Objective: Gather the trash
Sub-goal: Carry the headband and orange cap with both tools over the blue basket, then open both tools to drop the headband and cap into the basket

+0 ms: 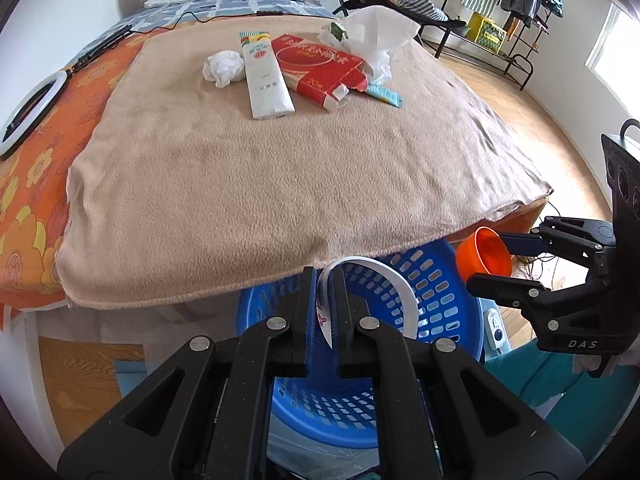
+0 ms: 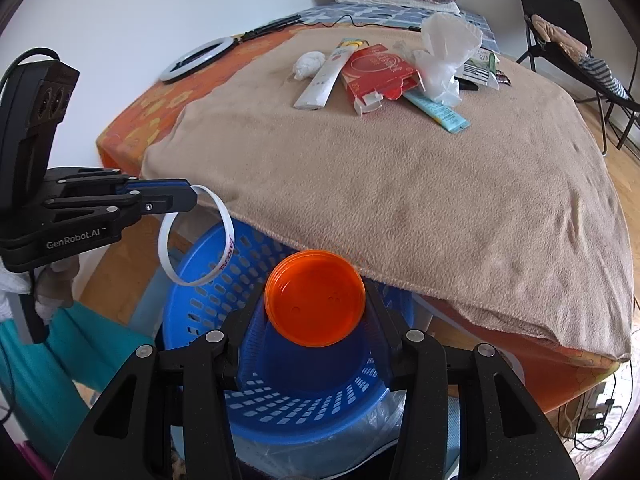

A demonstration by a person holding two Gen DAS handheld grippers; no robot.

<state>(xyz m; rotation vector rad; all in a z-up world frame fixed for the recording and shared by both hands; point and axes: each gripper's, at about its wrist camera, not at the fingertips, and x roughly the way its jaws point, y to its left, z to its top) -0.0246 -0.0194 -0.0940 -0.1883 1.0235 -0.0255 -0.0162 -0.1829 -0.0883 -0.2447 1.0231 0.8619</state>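
While both grippers hang over the blue perforated basket [image 2: 208, 304], each has an item clamped. The left gripper [image 1: 322, 304] has its jaws closed to a narrow gap on a white paper ring [image 1: 400, 284] with red print; in the right wrist view the ring [image 2: 168, 256] hangs from the fingertips over the basket's left rim. The right gripper [image 2: 316, 312] has its jaws set wide around an orange plastic cup [image 2: 316, 300], gripped by its side wall, base toward the camera. In the left wrist view the cup [image 1: 486, 254] lies tilted, mouth facing left, near the basket [image 1: 436, 292] rim.

The basket stands on the floor, partly under the edge of the beige fleece blanket [image 1: 280, 184] that covers the bed.

Remaining trash lies grouped at the far end of the blanket:
- crumpled white paper ball [image 1: 224, 67]
- long white carton [image 1: 266, 80], touching the ball
- opened red box [image 1: 320, 66], overlapping the carton's right side
- teal wrapper [image 1: 386, 95], just beside the box
- white plastic bag [image 1: 372, 36], behind the box

A ring light [image 2: 196, 58] rests on the orange floral sheet [image 1: 24, 200].
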